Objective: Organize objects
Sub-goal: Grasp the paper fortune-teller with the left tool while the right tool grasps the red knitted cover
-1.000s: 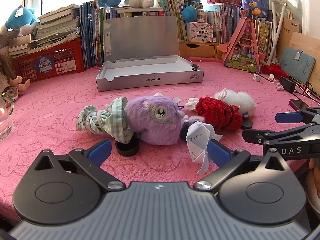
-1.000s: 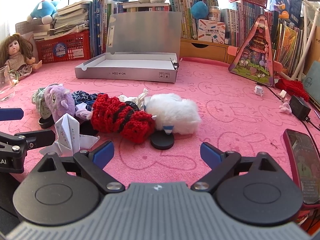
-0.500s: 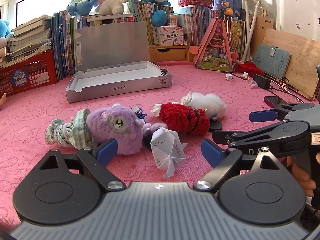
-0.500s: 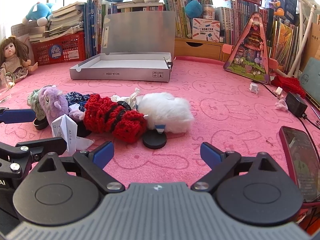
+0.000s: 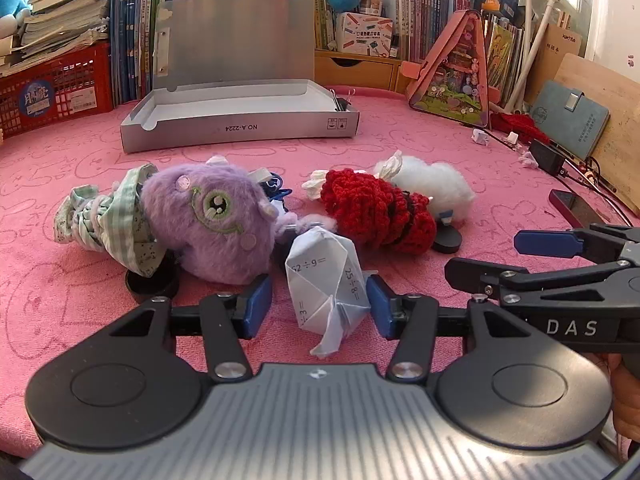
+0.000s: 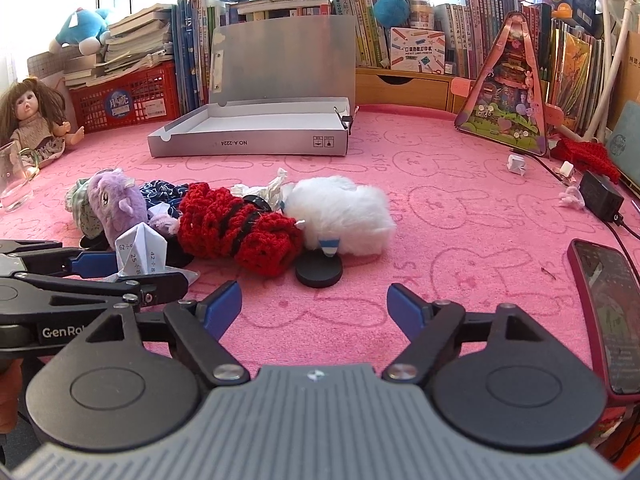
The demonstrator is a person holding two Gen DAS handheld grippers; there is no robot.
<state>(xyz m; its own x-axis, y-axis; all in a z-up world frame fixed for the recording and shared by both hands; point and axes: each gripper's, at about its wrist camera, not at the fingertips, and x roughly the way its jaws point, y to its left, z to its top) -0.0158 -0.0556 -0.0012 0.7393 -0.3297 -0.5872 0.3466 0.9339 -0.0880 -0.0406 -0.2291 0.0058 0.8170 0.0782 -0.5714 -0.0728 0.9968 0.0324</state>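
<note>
Origami (image 5: pixel 325 276) reads "62÷9=", "25÷8=".

The box (image 5: pixel 240 130) is showing "NO.A-2224" upside down; the folded paper (image 5: pixel 324 280) is carrying sums like "52÷9="; the right tongs (image 5: pixel 560 252) are reading "DAS", the left tongs (image 6: pixel 104 268) "GenRo".

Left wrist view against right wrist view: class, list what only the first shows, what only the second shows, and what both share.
Only the left wrist view shows the wooden board and the teal notebook leaning on it. Only the right wrist view shows the doll and the glass at the left edge. Both share the open grey box, purple plush, red knitted item, white plush and the folded paper between the left gripper's closing jaws.
</note>
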